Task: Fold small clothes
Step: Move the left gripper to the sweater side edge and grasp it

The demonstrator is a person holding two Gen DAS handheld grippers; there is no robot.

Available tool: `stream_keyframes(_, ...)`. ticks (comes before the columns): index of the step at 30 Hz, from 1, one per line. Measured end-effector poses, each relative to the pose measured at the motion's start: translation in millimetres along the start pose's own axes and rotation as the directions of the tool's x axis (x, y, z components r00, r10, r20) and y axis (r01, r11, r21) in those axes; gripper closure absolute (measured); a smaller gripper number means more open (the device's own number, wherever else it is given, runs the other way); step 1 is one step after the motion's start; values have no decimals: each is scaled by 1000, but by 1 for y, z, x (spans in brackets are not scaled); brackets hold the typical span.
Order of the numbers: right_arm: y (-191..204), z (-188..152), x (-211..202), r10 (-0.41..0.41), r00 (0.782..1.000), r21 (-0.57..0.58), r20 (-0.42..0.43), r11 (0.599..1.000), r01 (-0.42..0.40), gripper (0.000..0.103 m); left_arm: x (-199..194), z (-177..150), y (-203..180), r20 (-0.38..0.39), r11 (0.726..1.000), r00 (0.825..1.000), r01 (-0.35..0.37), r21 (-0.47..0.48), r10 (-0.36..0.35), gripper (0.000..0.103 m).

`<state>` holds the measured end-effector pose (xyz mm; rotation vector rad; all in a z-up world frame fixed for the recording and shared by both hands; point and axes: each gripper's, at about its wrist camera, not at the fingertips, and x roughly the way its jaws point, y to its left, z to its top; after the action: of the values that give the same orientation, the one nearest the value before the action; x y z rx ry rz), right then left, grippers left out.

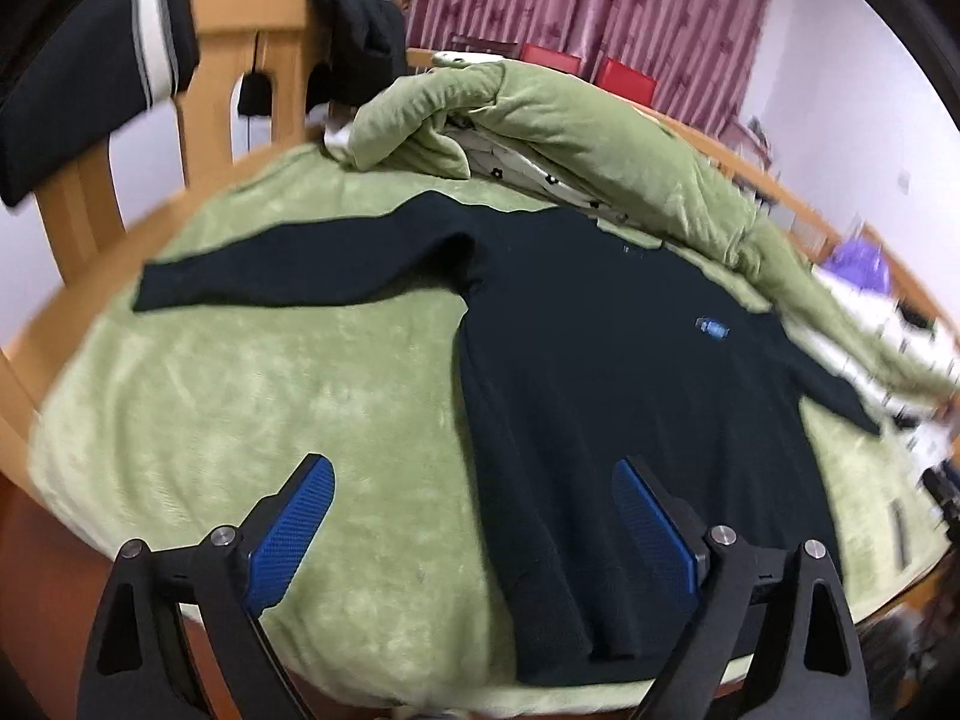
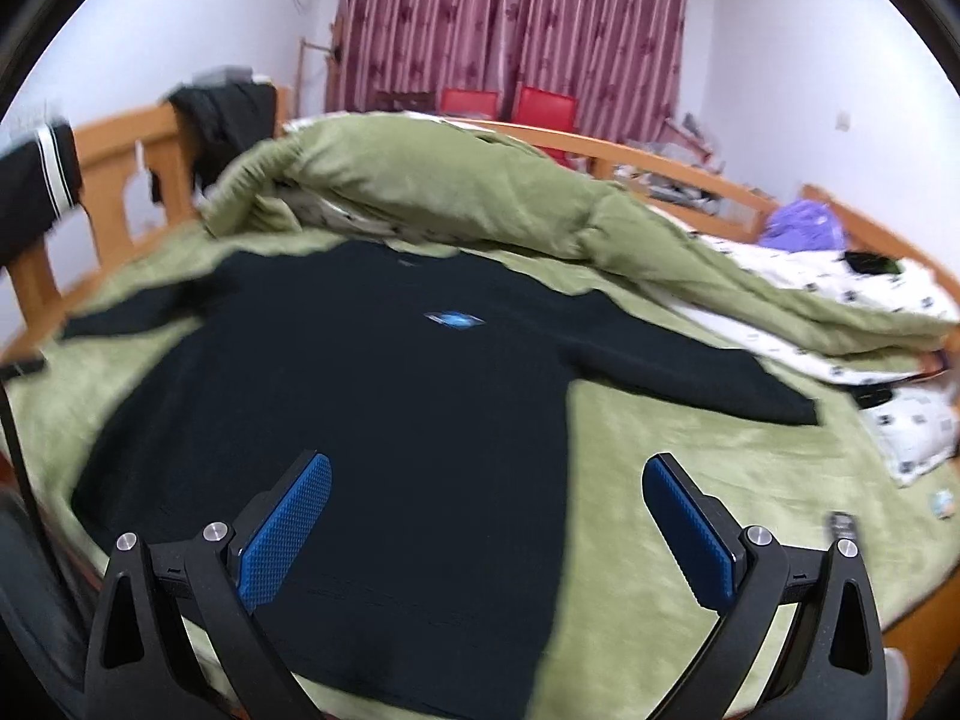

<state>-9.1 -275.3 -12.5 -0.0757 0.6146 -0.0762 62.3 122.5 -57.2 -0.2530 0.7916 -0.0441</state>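
Observation:
A black long-sleeved top (image 1: 612, 396) with a small blue logo (image 1: 712, 328) lies flat on a green blanket (image 1: 252, 420), sleeves spread to both sides. My left gripper (image 1: 474, 474) hovers open over its lower left edge, one blue pad over the blanket, the other over the fabric, nothing between them. In the right wrist view the same top (image 2: 372, 432) fills the middle, its right sleeve (image 2: 708, 378) stretched out. My right gripper (image 2: 486, 471) stands open above the top's lower right edge, with nothing held.
A bunched green quilt (image 2: 456, 192) lies behind the top over a white patterned sheet (image 2: 840, 294). Dark clothes (image 1: 78, 84) hang on the wooden bed frame (image 1: 240, 60) at left. A purple bag (image 2: 804, 225) and small dark objects (image 2: 840, 525) lie at the right.

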Motion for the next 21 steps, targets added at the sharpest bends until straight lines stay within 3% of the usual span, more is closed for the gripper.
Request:
stream_keyframes(4, 14, 33, 21, 111, 994, 61, 15, 992, -112, 1, 14, 20, 25, 11, 997, 999, -43, -59, 44, 10)
stream_keyframes(12, 45, 71, 65, 213, 977, 94, 35, 972, -215, 1, 51, 49, 80, -7, 978, 984, -176, -116, 176, 10)
stream_keyframes(17, 53, 64, 97, 236, 972, 94, 17, 967, -237, 7, 89, 45, 120, -67, 960, 979, -200, -195, 191, 15)
stream_keyframes(21, 56, 44, 131, 226, 971, 94, -74, 971, -219, 16, 117, 42, 143, -90, 949, 980, -192, -250, 175, 16)
